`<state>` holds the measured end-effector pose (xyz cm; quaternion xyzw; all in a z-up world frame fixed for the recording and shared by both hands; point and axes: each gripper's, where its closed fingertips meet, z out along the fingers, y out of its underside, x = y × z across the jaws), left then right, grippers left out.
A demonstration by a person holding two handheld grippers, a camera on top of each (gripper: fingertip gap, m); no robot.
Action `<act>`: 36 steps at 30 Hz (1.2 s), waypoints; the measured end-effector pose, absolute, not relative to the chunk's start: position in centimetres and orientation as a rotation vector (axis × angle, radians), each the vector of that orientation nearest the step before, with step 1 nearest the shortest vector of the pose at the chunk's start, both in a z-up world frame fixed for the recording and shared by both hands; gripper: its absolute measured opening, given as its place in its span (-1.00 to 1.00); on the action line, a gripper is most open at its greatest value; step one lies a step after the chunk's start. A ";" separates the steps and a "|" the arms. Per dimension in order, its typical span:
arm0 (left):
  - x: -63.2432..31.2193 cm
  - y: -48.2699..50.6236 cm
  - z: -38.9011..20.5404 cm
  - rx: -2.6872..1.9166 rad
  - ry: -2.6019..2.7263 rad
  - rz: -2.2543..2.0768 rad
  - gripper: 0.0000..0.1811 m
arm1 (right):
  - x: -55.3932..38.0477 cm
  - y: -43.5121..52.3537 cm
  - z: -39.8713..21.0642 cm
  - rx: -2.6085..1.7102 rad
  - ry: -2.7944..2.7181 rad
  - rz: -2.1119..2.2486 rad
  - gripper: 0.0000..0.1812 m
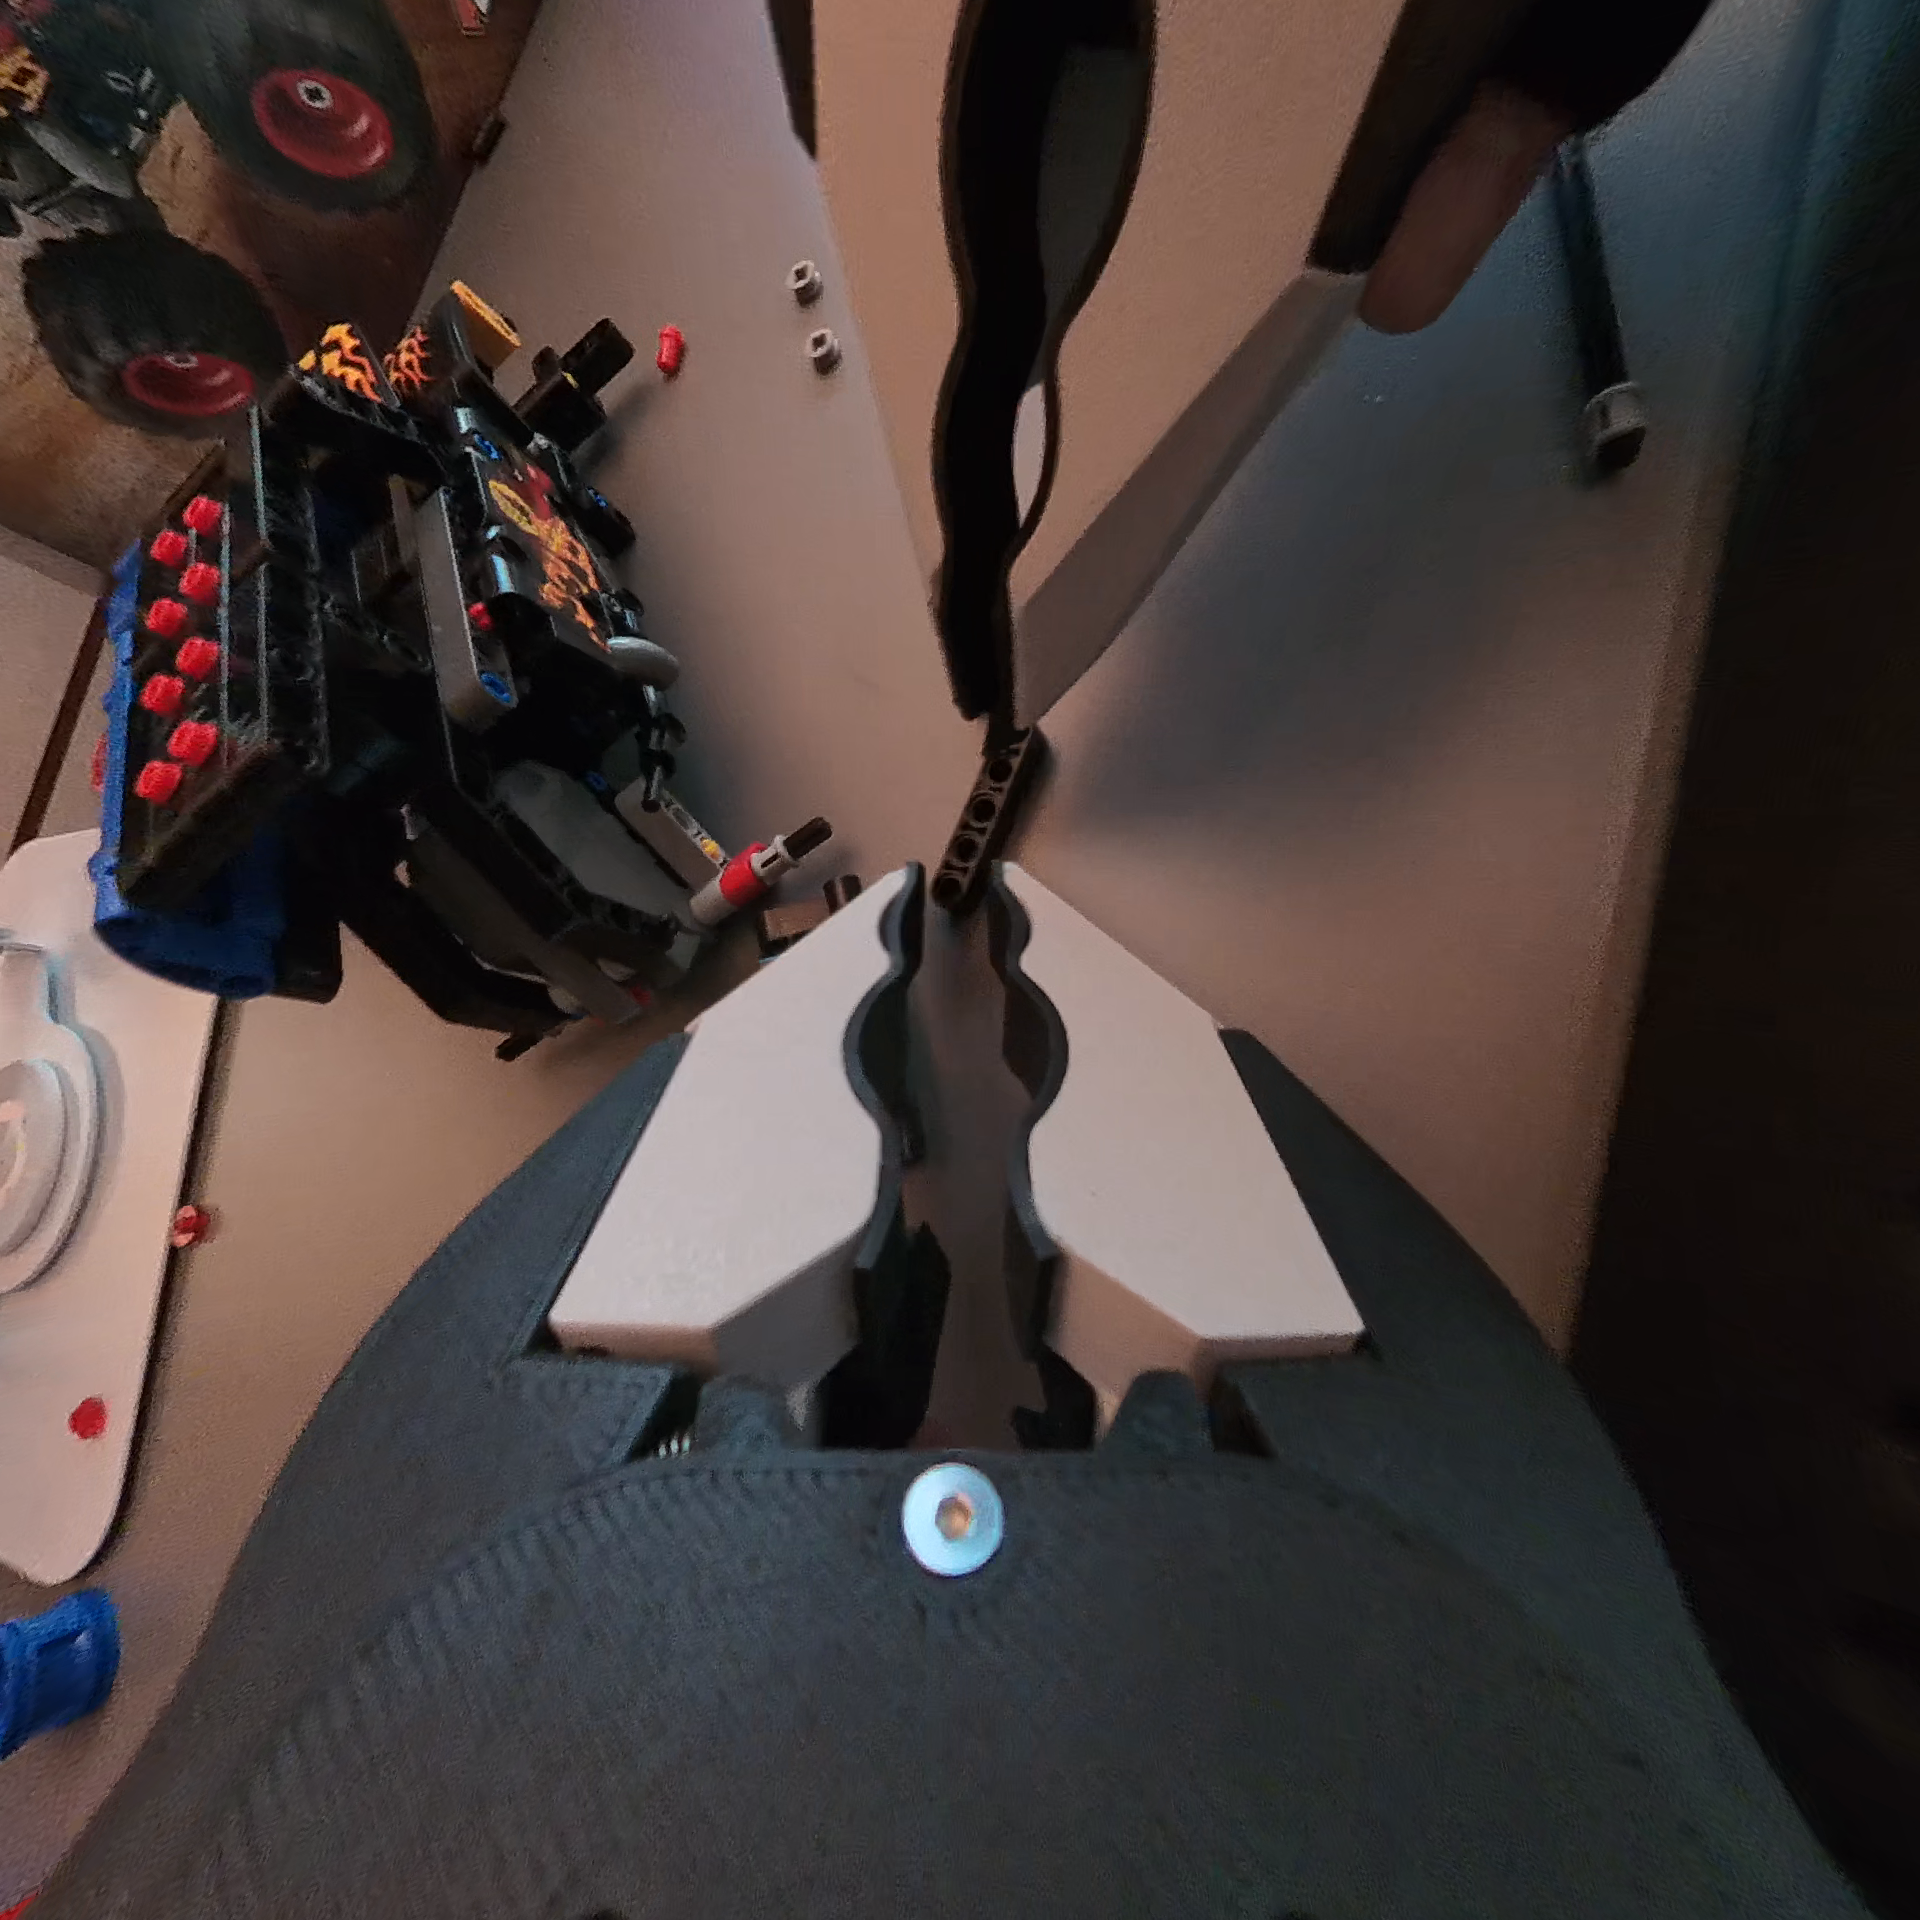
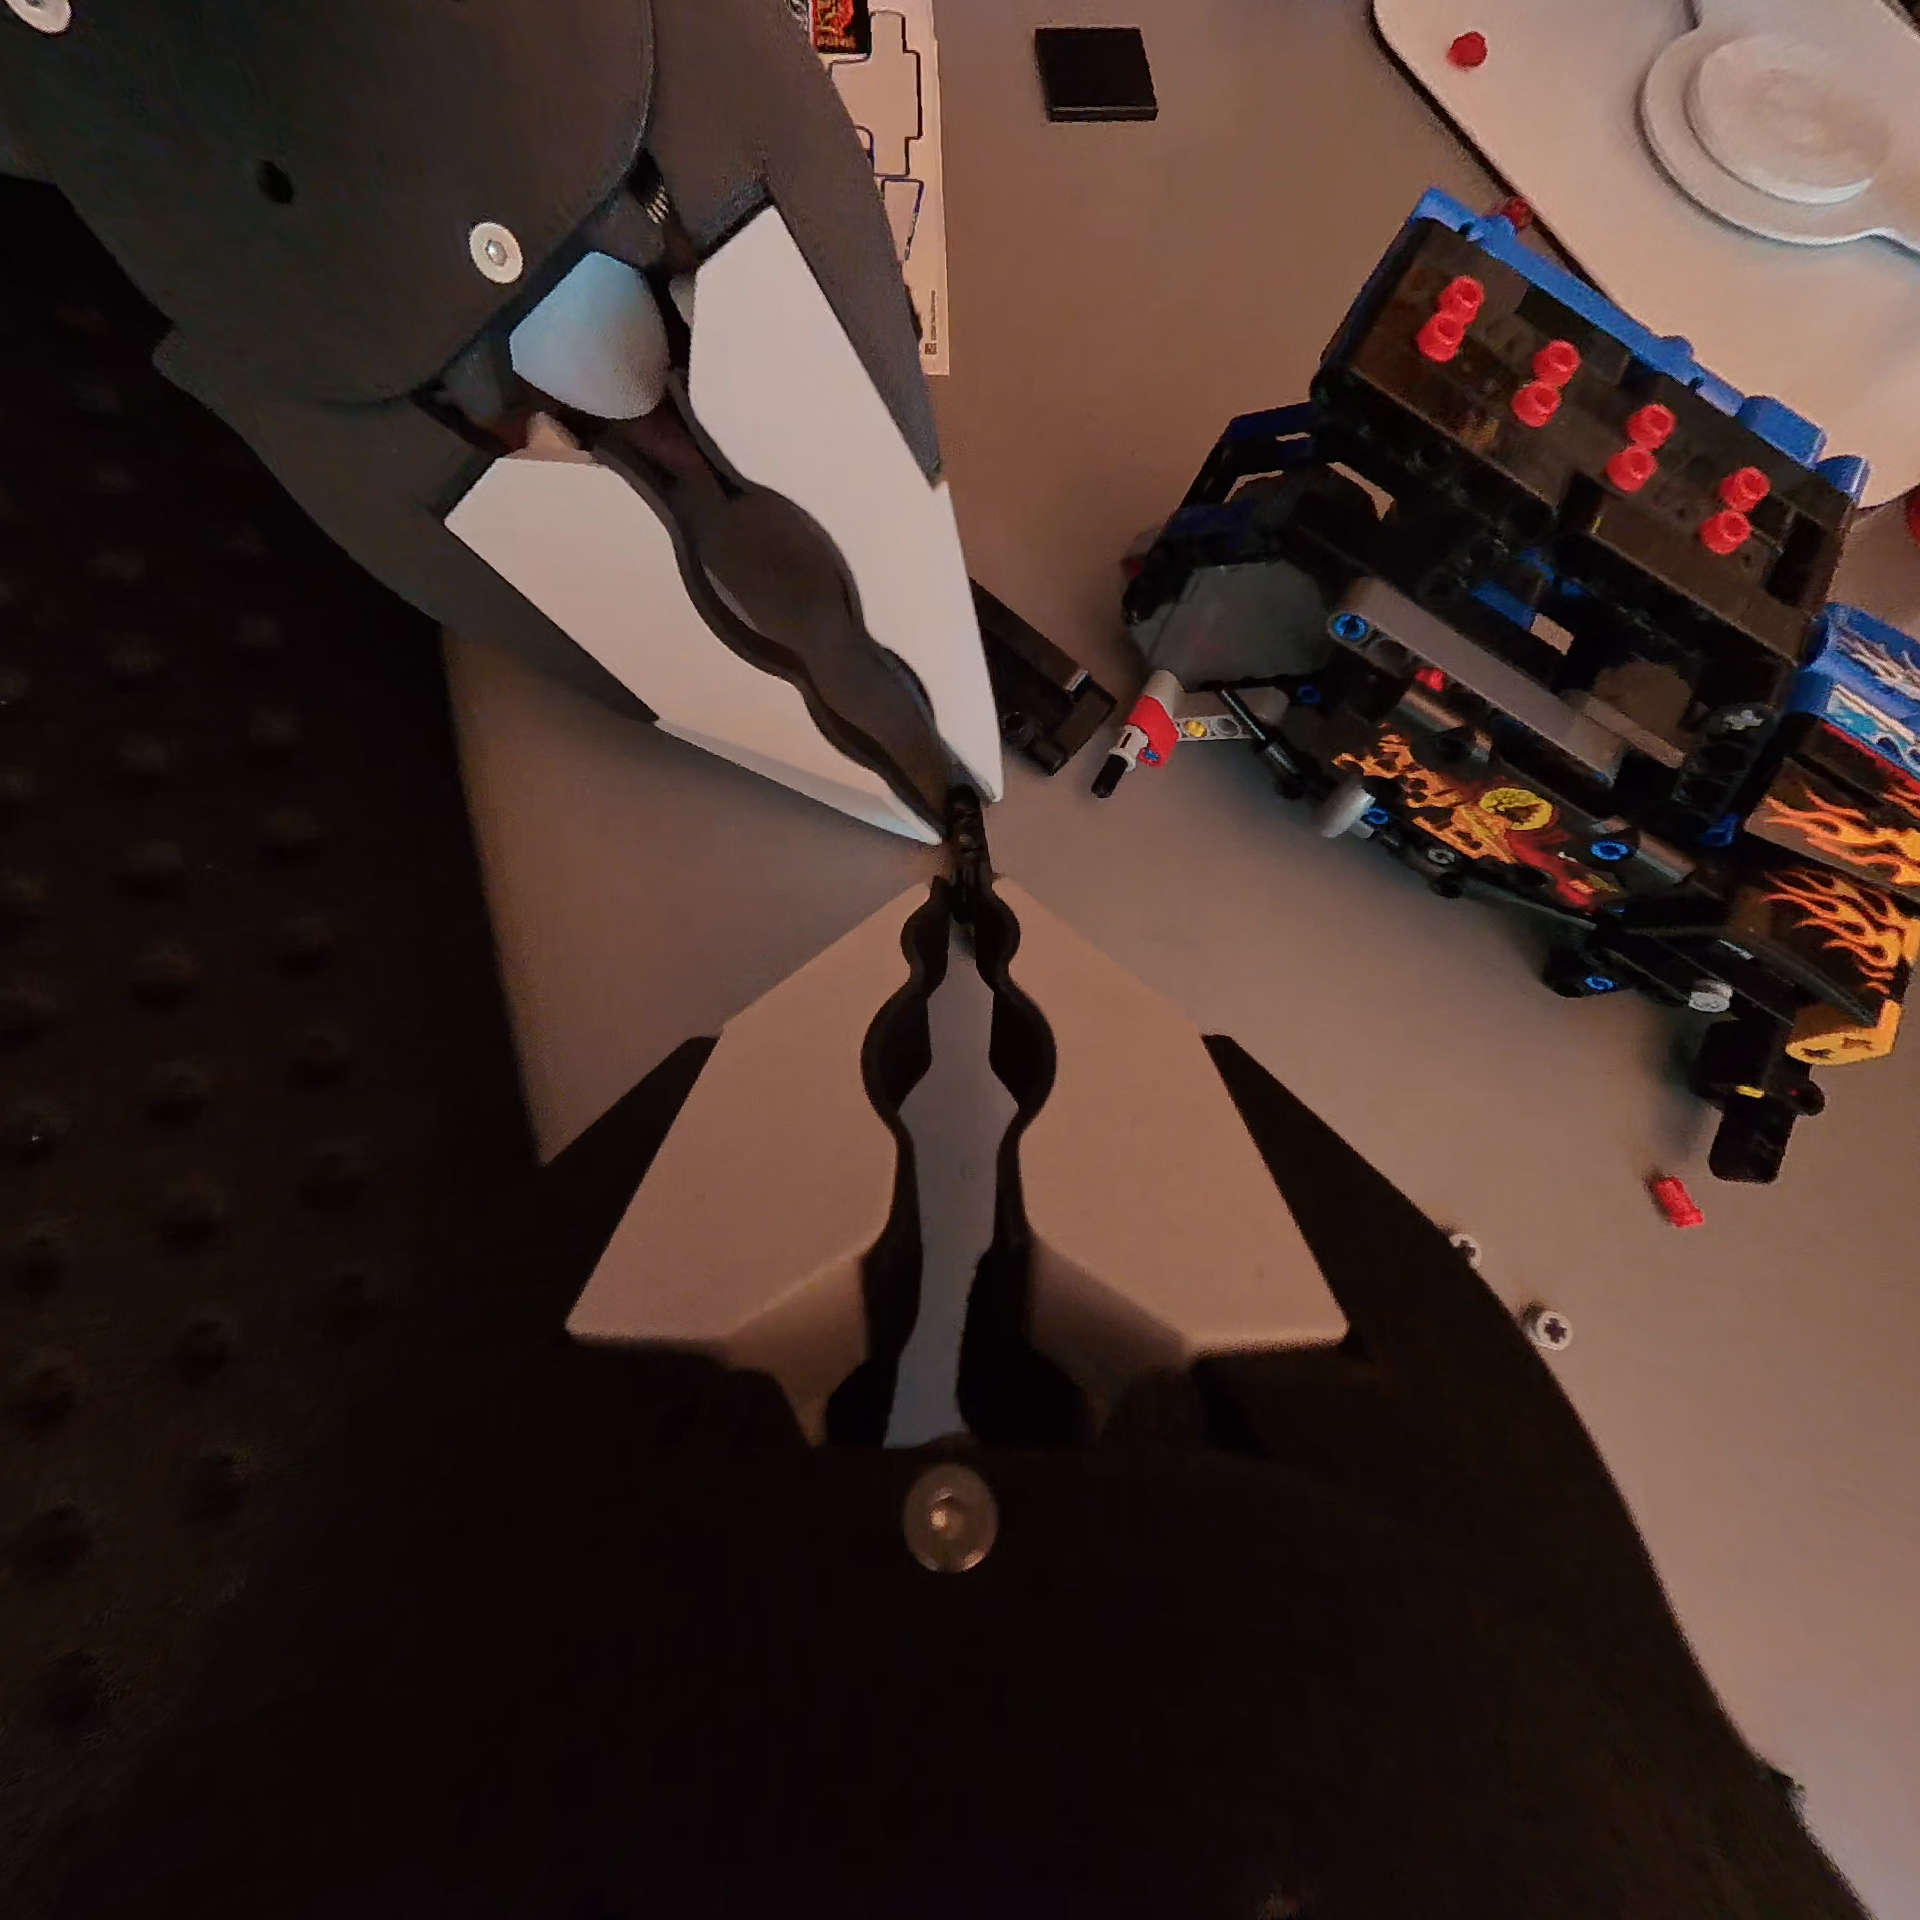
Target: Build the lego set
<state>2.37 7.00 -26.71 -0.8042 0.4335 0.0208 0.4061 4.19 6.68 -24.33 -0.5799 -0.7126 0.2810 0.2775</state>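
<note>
A short black Technic beam with holes (image 1: 987,805) hangs above the grey table (image 1: 1351,727) between the two grippers. My left gripper (image 1: 956,888) is shut on its near end. My right gripper (image 1: 985,707) comes in from the top of the left wrist view and pinches the far end. In the right wrist view the beam (image 2: 968,847) is edge-on; my right gripper (image 2: 966,899) and my left gripper (image 2: 961,816) meet on it tip to tip. The partly built black and blue truck with flame stickers (image 1: 416,675) lies to one side, also in the right wrist view (image 2: 1538,675).
Loose parts lie on the table: a red pin (image 1: 671,348), two grey bushes (image 1: 805,281), a black square tile (image 2: 1094,73), a sticker sheet (image 2: 909,156). A white tray (image 2: 1558,135) lies beyond the truck. A dark dotted mat (image 2: 208,935) borders the table edge. Only a small space, under 4 cm, lies between the two pairs of fingers.
</note>
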 end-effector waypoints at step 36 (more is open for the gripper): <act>4.9 6.6 -26.8 -1.965 1.151 -0.084 -0.92 | 6.2 7.5 -25.9 -1.311 -2.476 0.342 -0.99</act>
